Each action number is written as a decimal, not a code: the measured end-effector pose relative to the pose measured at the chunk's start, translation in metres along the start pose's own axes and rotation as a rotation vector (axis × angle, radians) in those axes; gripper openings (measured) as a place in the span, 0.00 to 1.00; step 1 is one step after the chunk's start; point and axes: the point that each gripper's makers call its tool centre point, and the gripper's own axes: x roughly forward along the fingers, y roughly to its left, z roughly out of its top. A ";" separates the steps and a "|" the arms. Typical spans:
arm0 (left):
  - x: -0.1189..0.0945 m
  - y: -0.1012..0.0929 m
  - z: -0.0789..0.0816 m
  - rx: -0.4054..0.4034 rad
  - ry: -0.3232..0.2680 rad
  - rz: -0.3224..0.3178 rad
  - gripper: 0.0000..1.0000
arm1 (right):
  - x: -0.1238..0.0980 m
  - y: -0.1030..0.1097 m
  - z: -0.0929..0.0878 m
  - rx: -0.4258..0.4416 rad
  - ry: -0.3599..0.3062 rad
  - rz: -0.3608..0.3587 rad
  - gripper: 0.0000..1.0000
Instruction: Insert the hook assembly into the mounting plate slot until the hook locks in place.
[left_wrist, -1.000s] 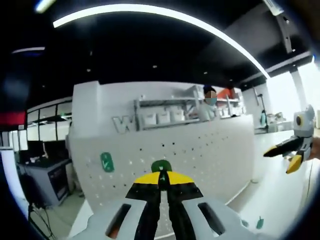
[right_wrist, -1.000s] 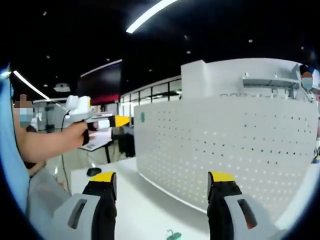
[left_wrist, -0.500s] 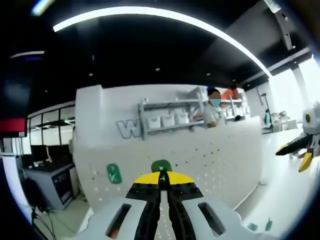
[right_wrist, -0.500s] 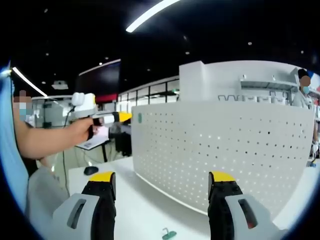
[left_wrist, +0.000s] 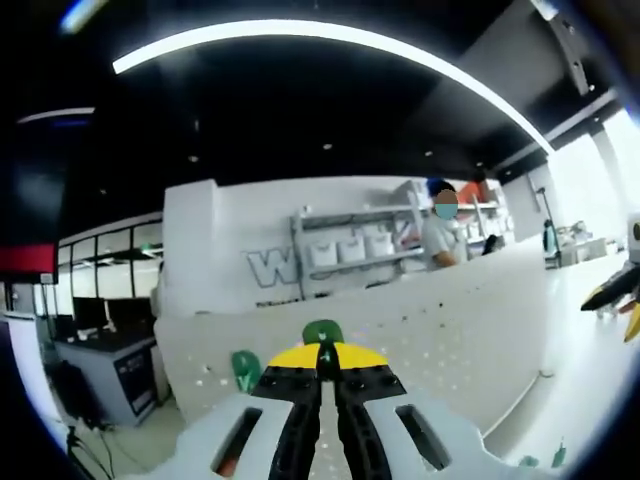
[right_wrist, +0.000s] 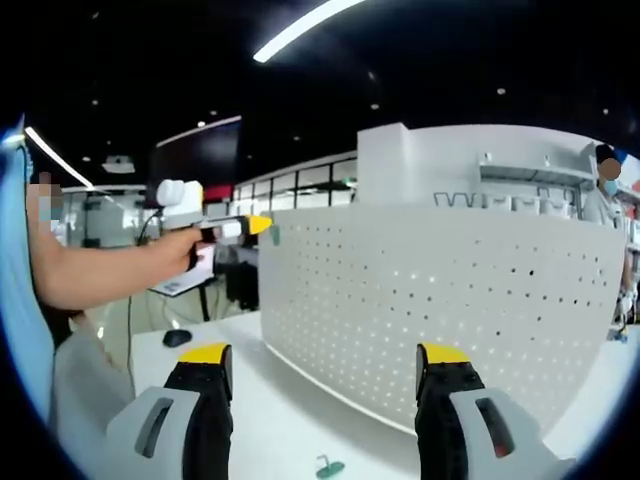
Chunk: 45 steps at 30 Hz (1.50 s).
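Now the left claw (left_wrist: 321, 350), clamped on the green hook (left_wrist: 322, 331), should meet the pegboard (right_wrist: 440, 310) squarely; the right claw (right_wrist: 322, 352) gapes empty over the tabletop (right_wrist: 280, 410).

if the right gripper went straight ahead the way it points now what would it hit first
Most likely the white pegboard standing on the table. It faces the open right gripper squarely with nothing between them, though how far off it stands is hard to judge.

One white perforated metal mounting plate (right_wrist: 440, 300) — three small green plastic hooks: one pinched (left_wrist: 322, 332), one hung on plate (left_wrist: 245, 368), one on white table (right_wrist: 327, 467).
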 end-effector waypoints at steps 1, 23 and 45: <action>0.001 0.000 0.000 0.001 -0.004 0.003 0.03 | 0.000 0.000 0.000 -0.001 0.001 -0.001 0.75; 0.022 0.009 -0.011 0.056 -0.066 0.055 0.03 | 0.005 -0.003 0.002 -0.021 0.013 0.001 0.74; 0.034 0.012 -0.020 0.076 -0.062 0.083 0.03 | 0.006 -0.009 -0.003 -0.019 0.025 0.001 0.73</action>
